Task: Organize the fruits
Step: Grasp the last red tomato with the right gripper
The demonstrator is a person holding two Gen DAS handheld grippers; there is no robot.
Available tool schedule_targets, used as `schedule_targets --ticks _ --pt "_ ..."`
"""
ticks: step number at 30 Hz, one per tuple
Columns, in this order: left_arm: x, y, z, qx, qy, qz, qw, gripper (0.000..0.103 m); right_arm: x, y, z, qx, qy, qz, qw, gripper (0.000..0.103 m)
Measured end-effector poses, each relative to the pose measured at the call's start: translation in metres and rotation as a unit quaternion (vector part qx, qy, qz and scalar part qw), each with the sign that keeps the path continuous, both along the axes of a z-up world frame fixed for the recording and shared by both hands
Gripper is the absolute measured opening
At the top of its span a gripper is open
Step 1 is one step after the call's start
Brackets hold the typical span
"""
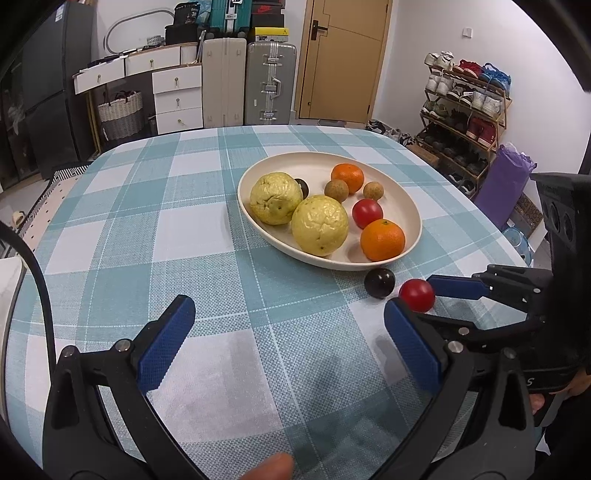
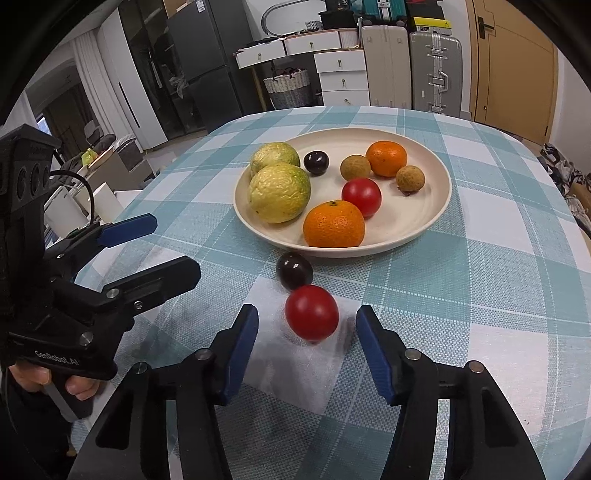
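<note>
Plate (image 2: 436,218) hides nothing of its fruit. Red tomato (image 2: 312,317) lies near plate, between right gripper (image 2: 307,332) pads, untouched; jaws apart. Left gripper (image 1: 288,332) wide apart, empty.

White lettering "GenRobot.AI" on body of left gripper (image 2: 147,251) (right wrist view, lower left). Single "S" on right gripper (image 1: 430,301) casing, rest cut off. Cardboard box (image 1: 186,13) atop cabinet: poss. "36", too blurred to confirm.
</note>
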State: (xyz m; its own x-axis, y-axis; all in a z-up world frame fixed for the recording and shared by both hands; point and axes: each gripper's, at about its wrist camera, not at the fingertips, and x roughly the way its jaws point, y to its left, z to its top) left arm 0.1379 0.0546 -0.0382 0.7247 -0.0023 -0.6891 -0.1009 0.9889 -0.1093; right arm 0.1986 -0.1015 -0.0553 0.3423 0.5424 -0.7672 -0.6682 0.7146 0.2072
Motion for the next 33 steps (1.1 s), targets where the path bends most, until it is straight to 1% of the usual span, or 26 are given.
schedule_targets --ticks 7,9,18,23,26,29,30,32,33 --pt "0.0 -0.001 0.0 0.001 0.0 0.0 1.0 0.102 0.002 0.005 -0.002 -0.006 -0.002 -0.003 1.0 0.039" --pt "0.0 -0.001 0.0 -0.001 0.0 0.0 1.0 0.102 0.003 0.005 -0.002 -0.01 -0.005 -0.004 1.0 0.031" --pt "0.005 -0.003 -0.003 -0.008 0.006 -0.005 0.9999 0.102 0.0 -0.002 -0.001 -0.001 -0.011 -0.009 1.0 0.029" --pt "0.01 -0.01 -0.007 -0.01 0.013 -0.013 0.9998 0.102 0.002 -0.015 0.004 0.01 -0.015 -0.027 0.999 0.029" --pt "0.016 -0.016 -0.01 -0.004 0.024 -0.017 0.9995 0.102 0.004 -0.024 0.008 0.021 -0.014 -0.04 0.999 0.029" --pt "0.022 -0.022 -0.013 -0.008 0.029 -0.024 0.9992 0.102 0.006 -0.031 0.01 0.023 -0.016 -0.05 0.998 0.029" --pt "0.025 -0.024 -0.013 -0.009 0.032 -0.029 0.999 0.101 0.006 -0.033 0.011 0.024 -0.017 -0.053 0.998 0.029" --pt "0.029 -0.03 -0.015 -0.007 0.039 -0.041 0.9984 0.091 0.007 -0.037 0.013 0.026 -0.018 -0.057 0.998 0.029" --pt "0.032 -0.034 -0.016 -0.005 0.042 -0.048 0.998 0.089 0.008 -0.039 0.013 0.027 -0.019 -0.06 0.998 0.029"
